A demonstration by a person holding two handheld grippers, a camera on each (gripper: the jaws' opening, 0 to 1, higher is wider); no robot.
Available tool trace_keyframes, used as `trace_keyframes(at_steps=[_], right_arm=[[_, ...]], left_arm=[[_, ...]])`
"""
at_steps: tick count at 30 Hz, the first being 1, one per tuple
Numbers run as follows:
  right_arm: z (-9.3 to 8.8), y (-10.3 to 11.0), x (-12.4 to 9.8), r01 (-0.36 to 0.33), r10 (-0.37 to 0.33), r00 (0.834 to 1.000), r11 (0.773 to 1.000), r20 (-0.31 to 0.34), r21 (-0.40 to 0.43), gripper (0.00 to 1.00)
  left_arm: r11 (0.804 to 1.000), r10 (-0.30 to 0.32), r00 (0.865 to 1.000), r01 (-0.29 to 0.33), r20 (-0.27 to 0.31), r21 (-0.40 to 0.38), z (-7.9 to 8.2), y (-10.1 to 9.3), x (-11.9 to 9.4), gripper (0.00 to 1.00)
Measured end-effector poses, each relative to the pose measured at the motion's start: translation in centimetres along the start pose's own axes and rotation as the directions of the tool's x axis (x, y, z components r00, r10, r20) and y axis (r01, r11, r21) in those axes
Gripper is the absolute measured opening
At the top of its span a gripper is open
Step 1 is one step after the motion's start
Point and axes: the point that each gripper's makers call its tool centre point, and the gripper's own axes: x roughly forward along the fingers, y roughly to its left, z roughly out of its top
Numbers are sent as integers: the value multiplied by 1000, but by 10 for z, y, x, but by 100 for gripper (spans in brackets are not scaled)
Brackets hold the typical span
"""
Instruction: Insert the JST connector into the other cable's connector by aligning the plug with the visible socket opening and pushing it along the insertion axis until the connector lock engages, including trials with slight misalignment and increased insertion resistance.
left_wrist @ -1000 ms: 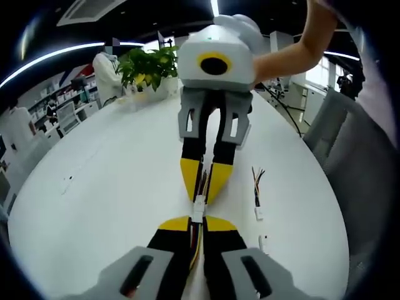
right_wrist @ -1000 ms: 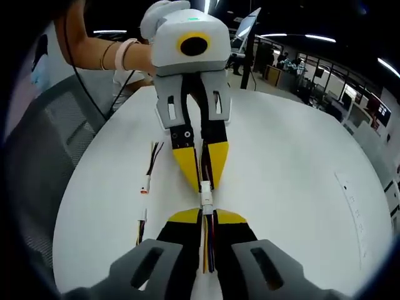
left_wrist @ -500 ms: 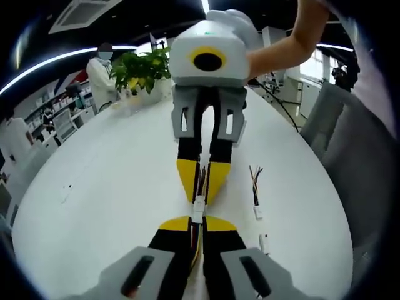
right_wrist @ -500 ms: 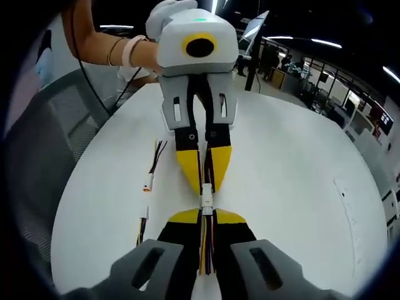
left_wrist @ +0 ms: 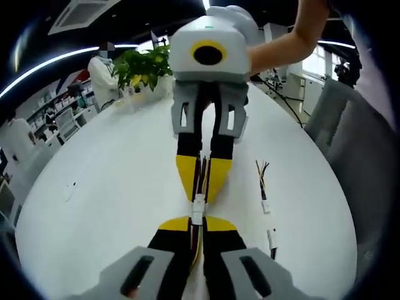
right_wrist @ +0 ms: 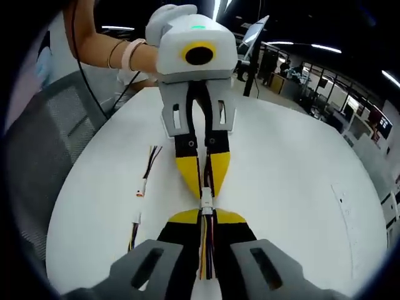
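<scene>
The JST connector [left_wrist: 198, 209] is a small white plastic piece, and it sits between the two grippers, a little above the white table [left_wrist: 112, 187]. It looks joined with the other cable's connector [right_wrist: 206, 203] into one short white block; I cannot tell if the lock is engaged. Thin wires, yellow, red and dark, run from each end back between the jaws. The left gripper [left_wrist: 197, 226] has its yellow-tipped jaws closed on its cable just behind the block, and the right gripper [right_wrist: 205, 219] is closed on its cable in the same way (the two grippers point at each other, tip to tip). In the left gripper view, a green plant [left_wrist: 142, 67] stands on the table far behind the connector block. In the right gripper view, a grey chair [right_wrist: 50, 137] stands beside the table. Spare cables [left_wrist: 267, 200] lie on the table near the connector block.
</scene>
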Motion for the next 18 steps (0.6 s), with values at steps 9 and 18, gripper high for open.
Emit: trace_keyframes(at_steps=[9, 18], right_arm=[[-10, -3, 11, -8, 9, 1000, 999, -5, 36, 3], [-20, -2, 17, -15, 16, 1000, 998, -19, 58, 3]], left_arm=[[1000, -23, 999, 23, -29, -1, -11, 1, 7, 0], [999, -33, 998, 33, -50, -14, -18, -3, 16, 0]])
